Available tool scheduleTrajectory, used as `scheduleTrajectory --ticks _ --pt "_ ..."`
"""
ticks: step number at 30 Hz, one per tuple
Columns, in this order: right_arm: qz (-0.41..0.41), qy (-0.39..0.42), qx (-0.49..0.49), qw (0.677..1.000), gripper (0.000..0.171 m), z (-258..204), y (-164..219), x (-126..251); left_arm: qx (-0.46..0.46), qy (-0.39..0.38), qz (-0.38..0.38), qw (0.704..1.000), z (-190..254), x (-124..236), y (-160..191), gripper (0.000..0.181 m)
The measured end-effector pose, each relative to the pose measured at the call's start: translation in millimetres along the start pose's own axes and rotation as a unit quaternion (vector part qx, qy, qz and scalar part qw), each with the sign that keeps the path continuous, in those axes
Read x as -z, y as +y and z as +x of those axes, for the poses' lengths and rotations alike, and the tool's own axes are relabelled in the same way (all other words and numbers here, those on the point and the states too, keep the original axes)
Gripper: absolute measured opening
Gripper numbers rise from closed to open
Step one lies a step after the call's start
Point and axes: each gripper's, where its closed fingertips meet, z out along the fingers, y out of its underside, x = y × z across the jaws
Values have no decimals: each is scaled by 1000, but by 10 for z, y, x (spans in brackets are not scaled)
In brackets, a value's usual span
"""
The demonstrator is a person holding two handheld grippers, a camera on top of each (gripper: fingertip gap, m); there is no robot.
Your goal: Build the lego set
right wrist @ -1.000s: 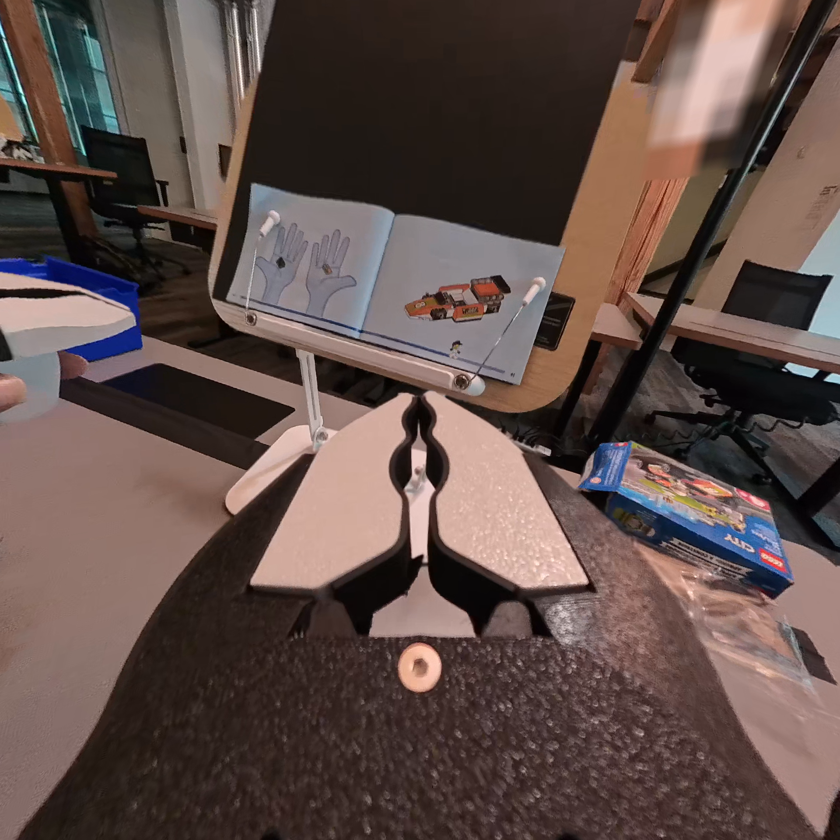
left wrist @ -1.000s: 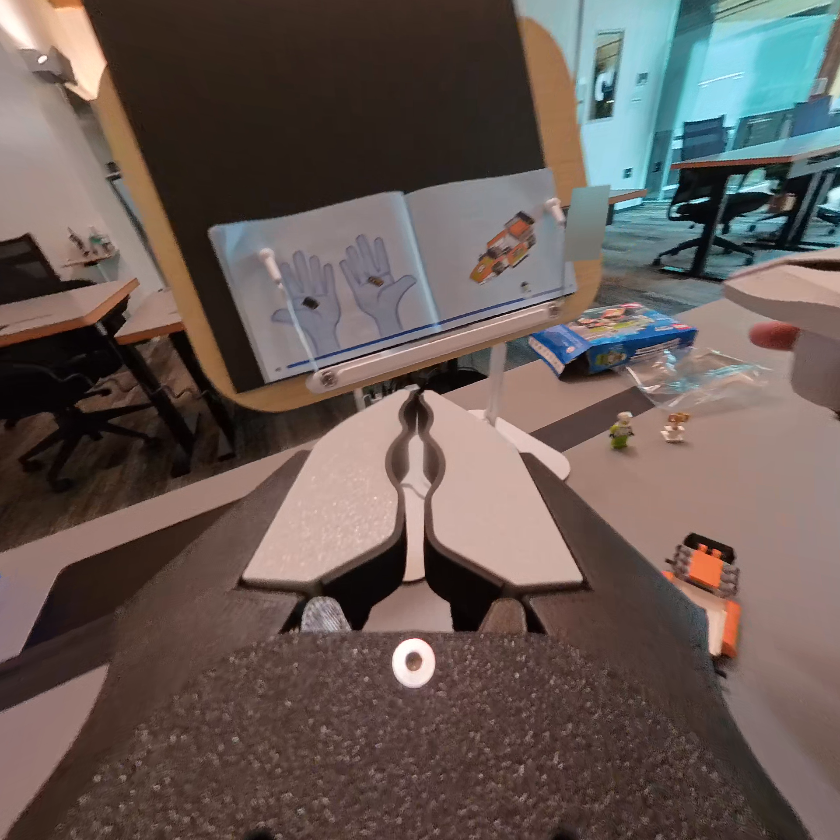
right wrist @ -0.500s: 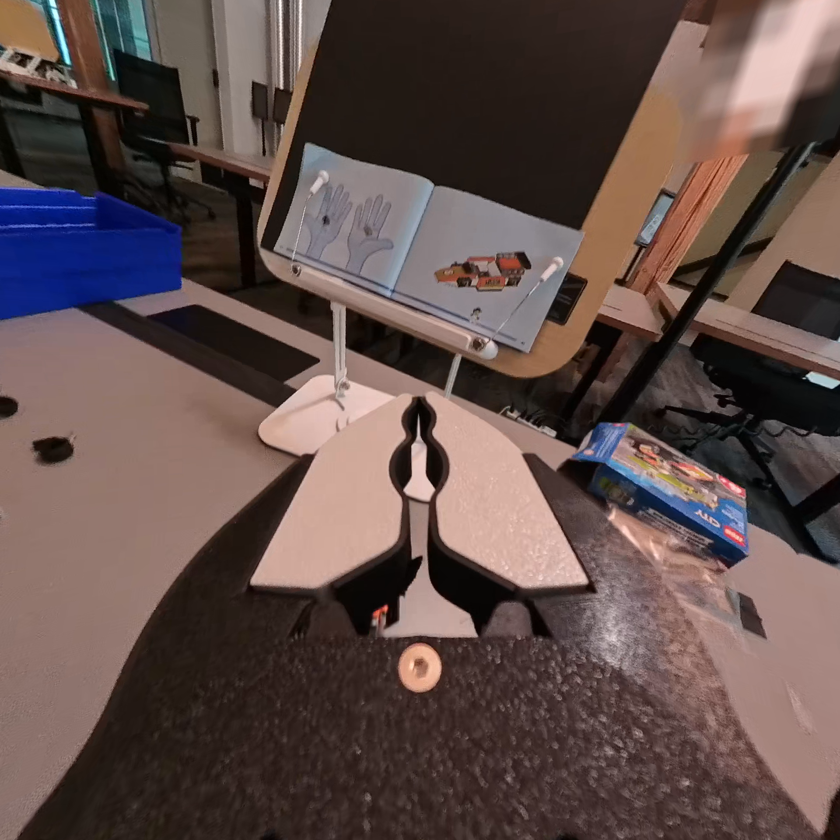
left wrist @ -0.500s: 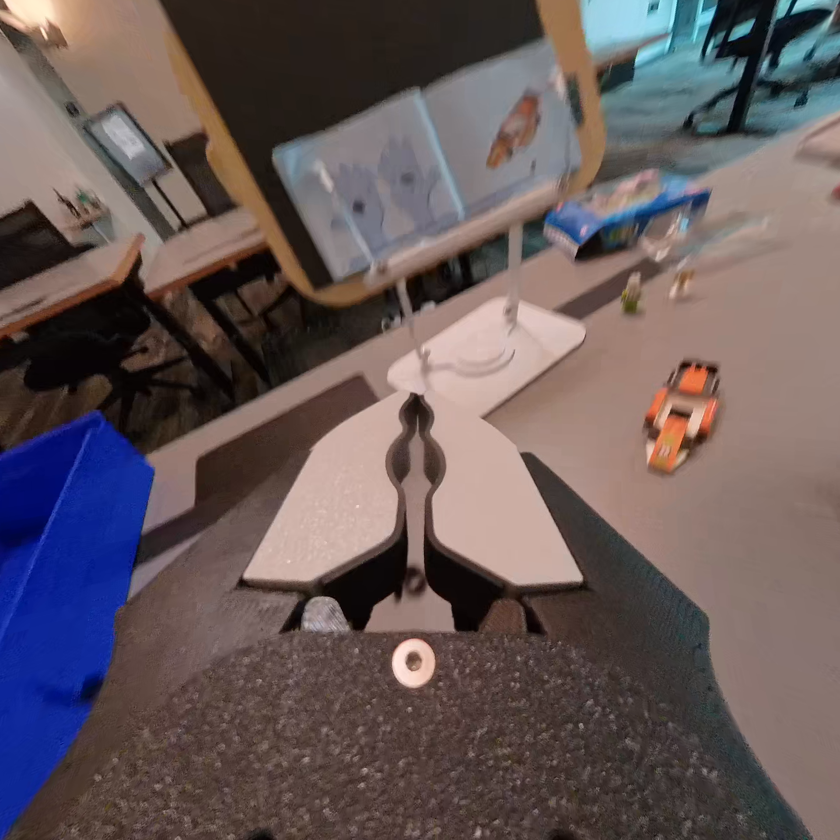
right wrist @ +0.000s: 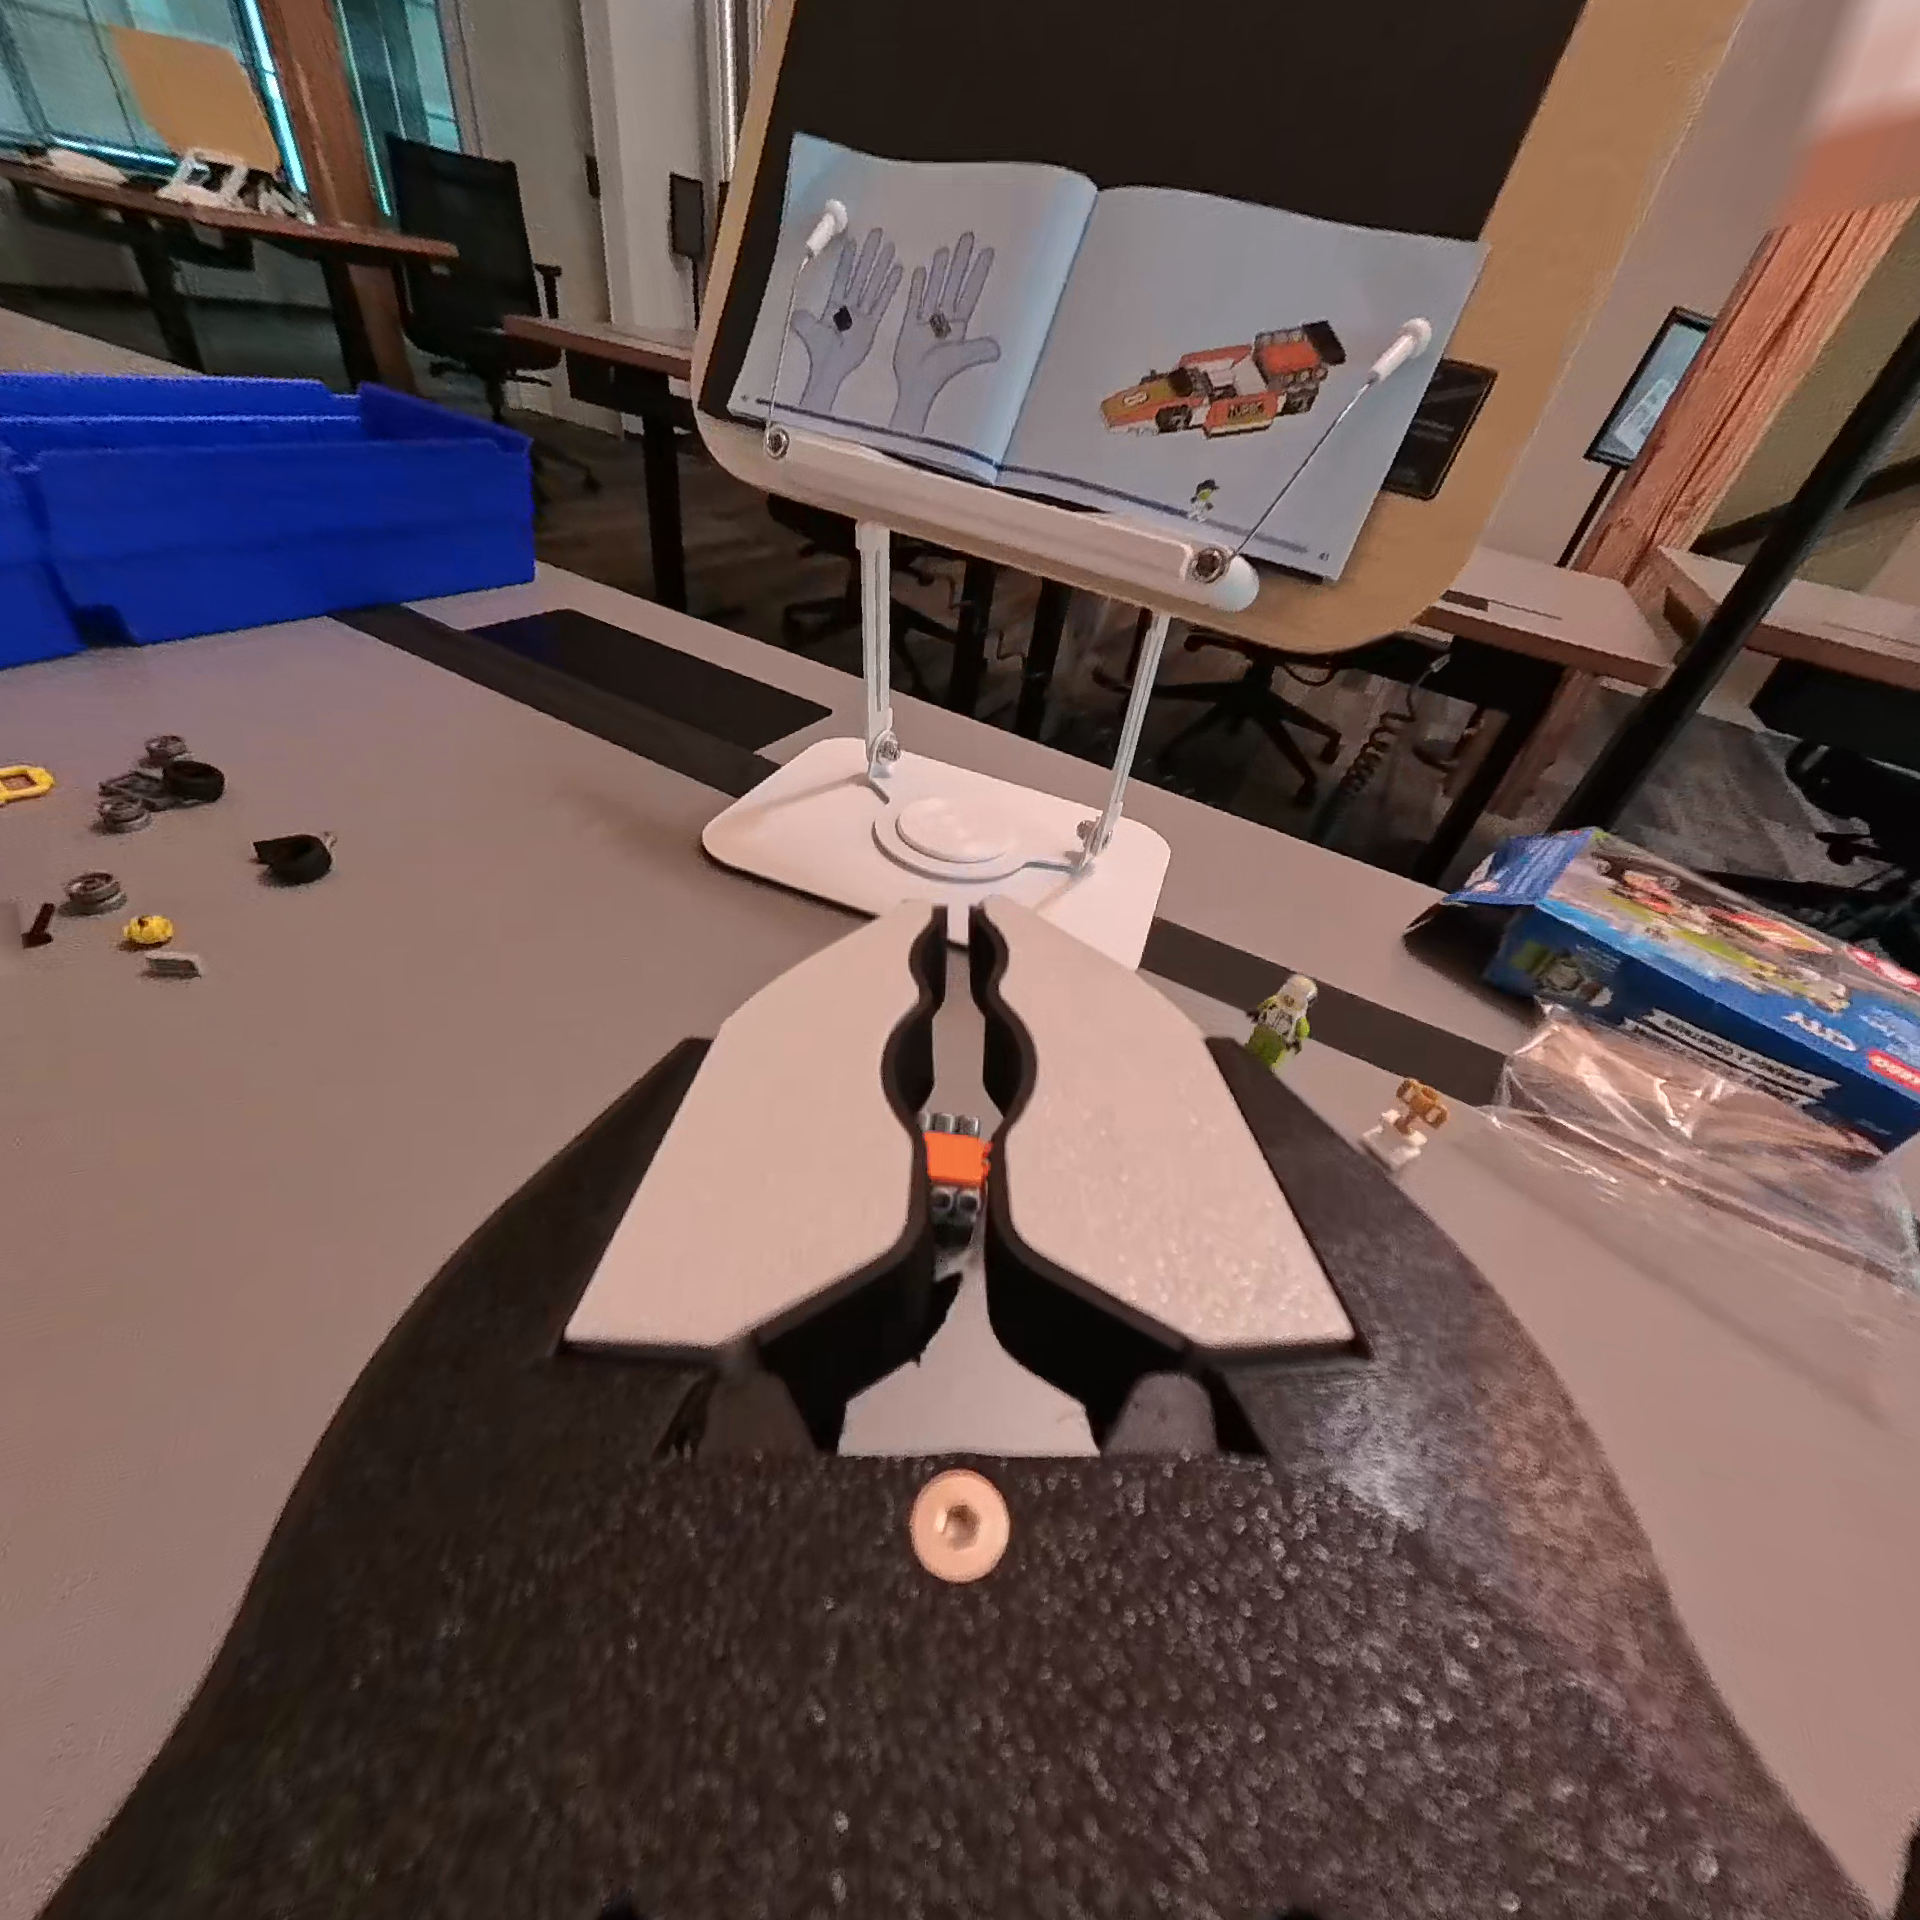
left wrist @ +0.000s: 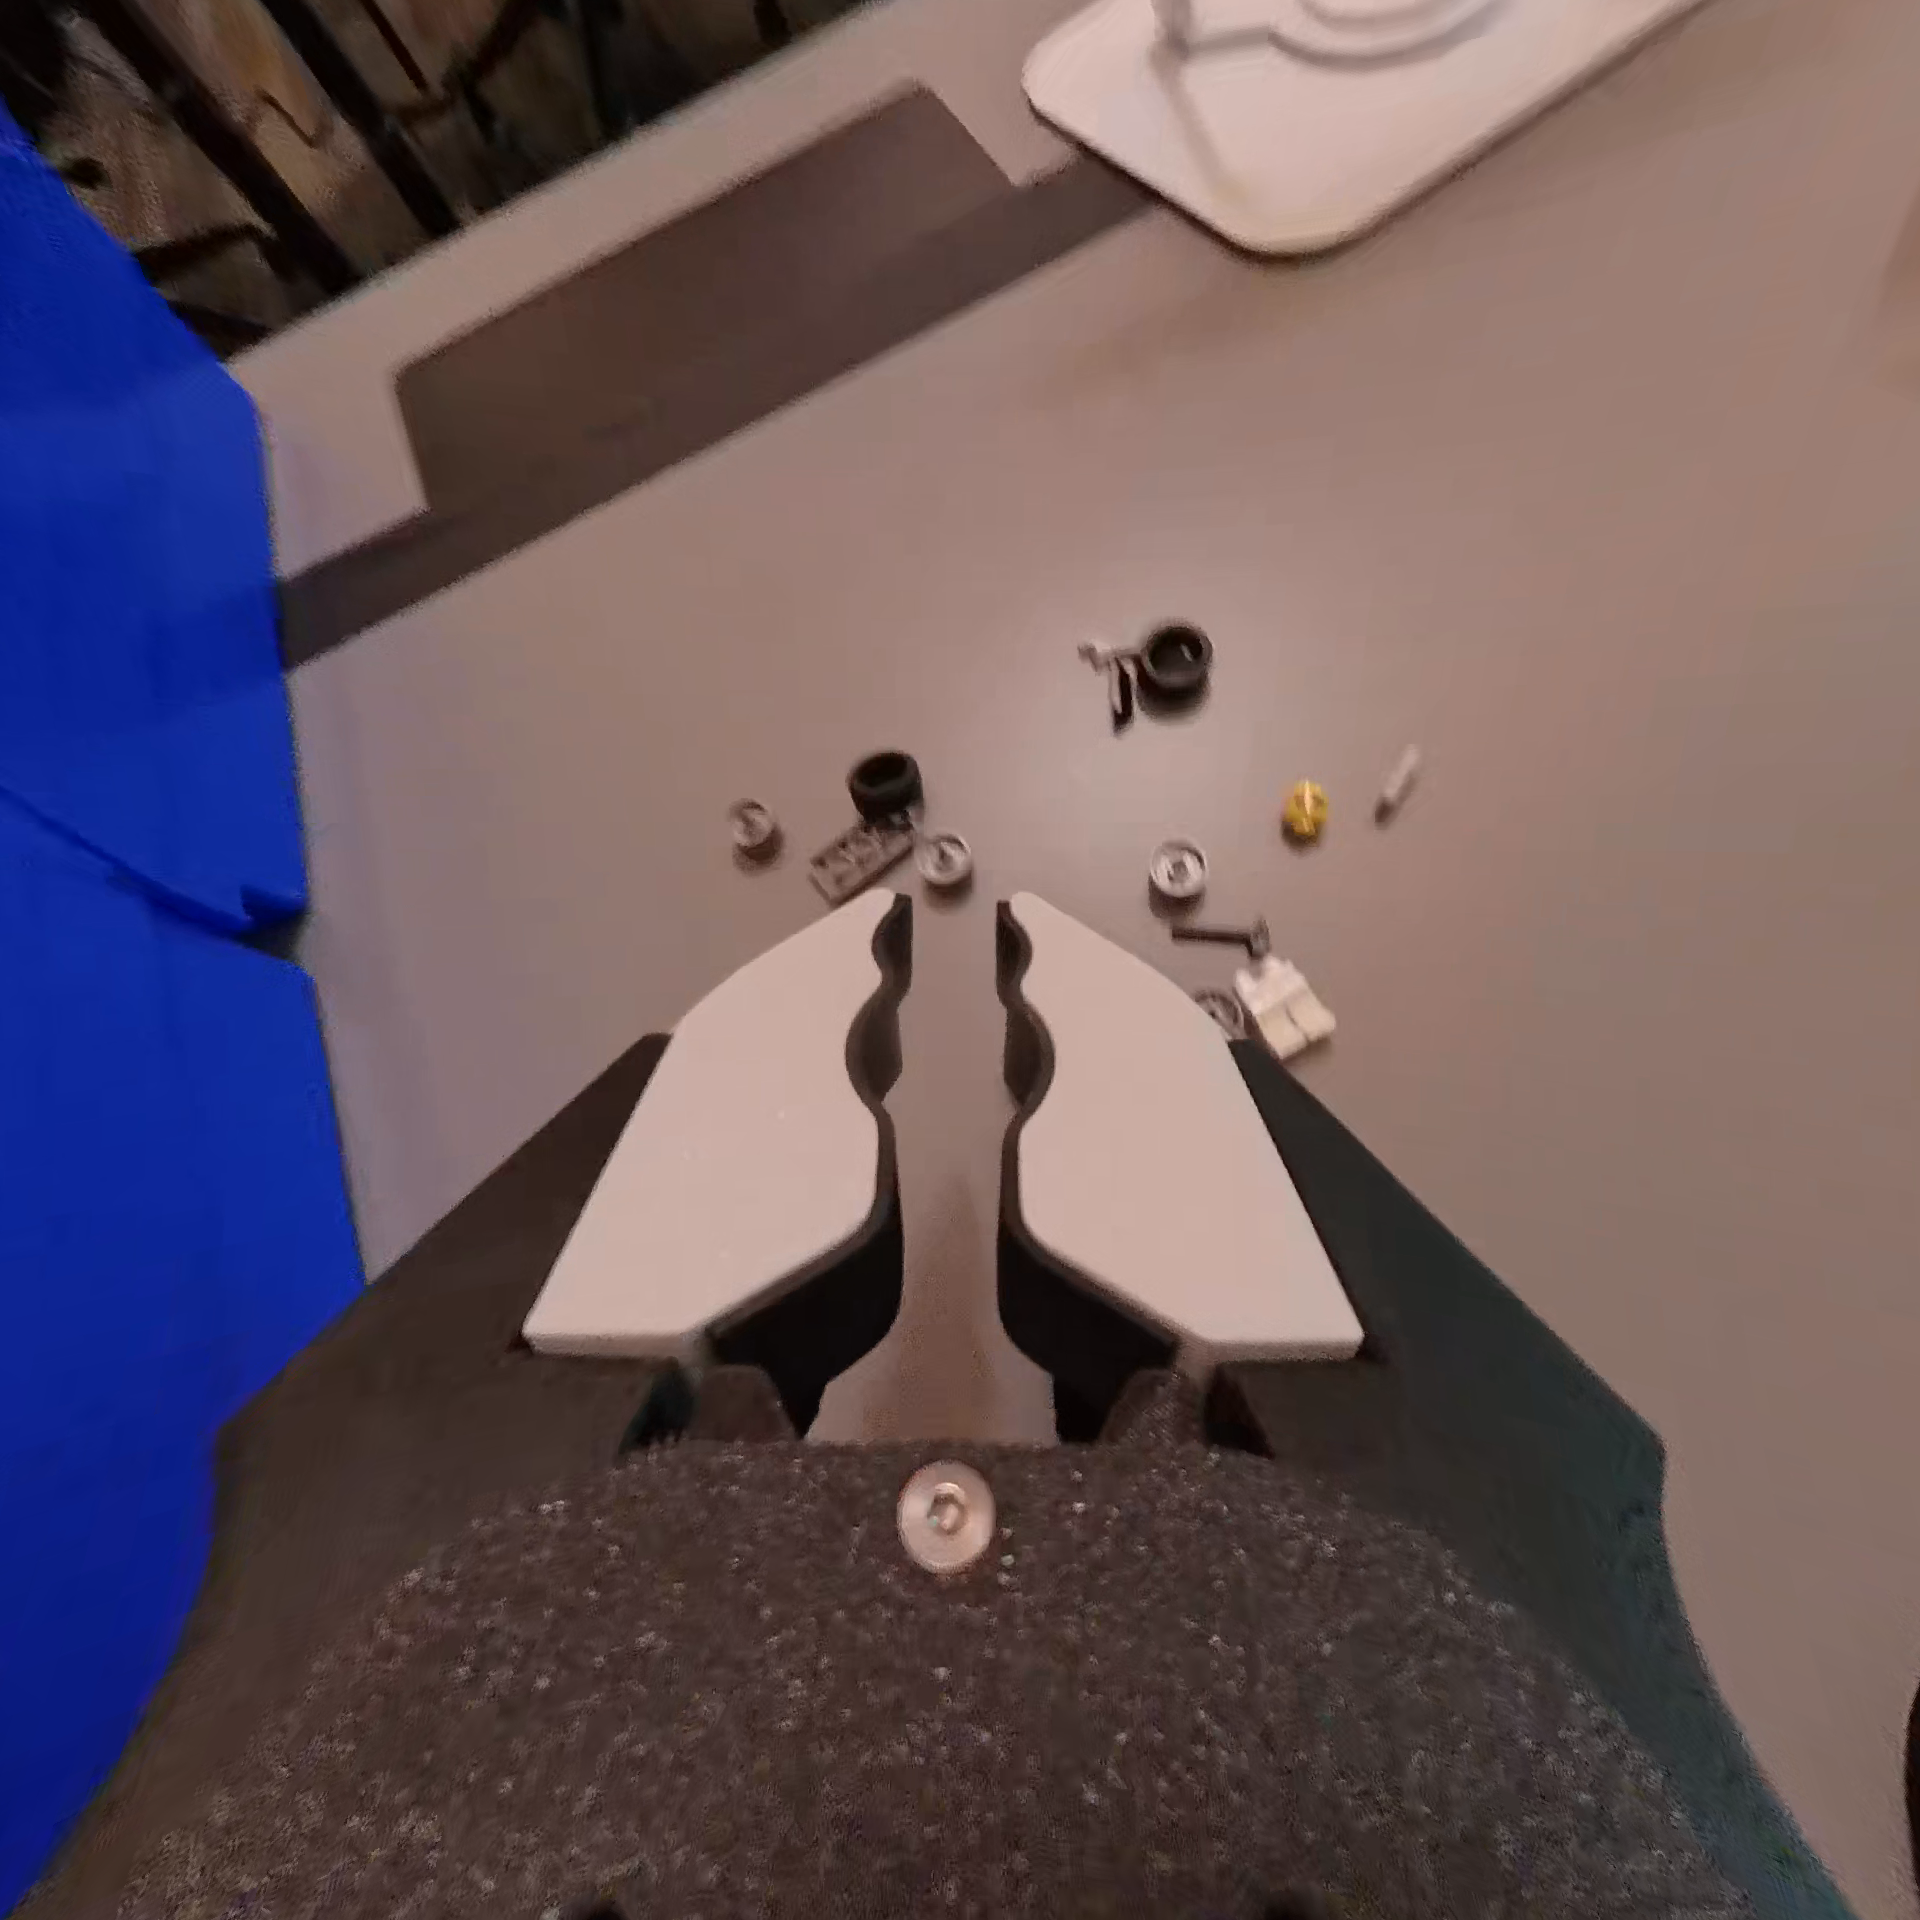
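In the left wrist view my left gripper [left wrist: 951, 909] is open by a narrow gap and empty. It hovers just short of loose lego parts on the grey table [left wrist: 1507, 540]: two black tyres [left wrist: 885, 781], silver wheel hubs [left wrist: 943, 860], a dark grey plate [left wrist: 857, 857], a yellow piece [left wrist: 1303, 808] and a white piece [left wrist: 1283, 1003]. In the right wrist view my right gripper [right wrist: 958, 916] has its jaws a sliver apart. The orange lego car [right wrist: 956, 1158] shows through the gap, under the fingers. The open instruction booklet [right wrist: 1091, 343] stands on its stand behind.
Blue bins [right wrist: 208, 499] stand at the table's left, also in the left wrist view [left wrist: 125, 727]. The stand's white base [right wrist: 935, 831] is ahead of the right gripper. A minifigure [right wrist: 1283, 1023], a small trophy piece [right wrist: 1413, 1127], the set's box [right wrist: 1704, 977] and a plastic bag [right wrist: 1704, 1143] lie at the right. My right fingertips sit around 40 cm from my left ones. My left gripper is the nearer one to the white piece [left wrist: 1283, 1003]: about 8 cm, against 35 cm.
My left gripper has swung down and left, from facing the booklet to over the loose parts, and its jaws have opened. My right gripper has pulled back over the car and its jaws have parted slightly.
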Motion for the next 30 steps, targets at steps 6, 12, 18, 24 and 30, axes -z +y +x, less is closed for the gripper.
scheduleTrajectory --ticks 6,12,18,24,30 --pt "-25 -14 14 999 2 -95 186 -53 -22 93 -47 994 353 -112 372 12" --pt "-41 -29 30 998 1 -203 300 -94 -104 104 -89 985 423 -373 203 10" --pt "-43 -32 38 998 1 -204 309 -84 -108 111 -109 982 375 -819 -42 12" --pt "-39 -34 43 998 1 -202 281 -68 -81 129 -132 979 412 -1046 -81 9" --pt "-44 -43 44 997 1 -235 302 -72 -83 133 -135 978 431 -1053 -83 3"
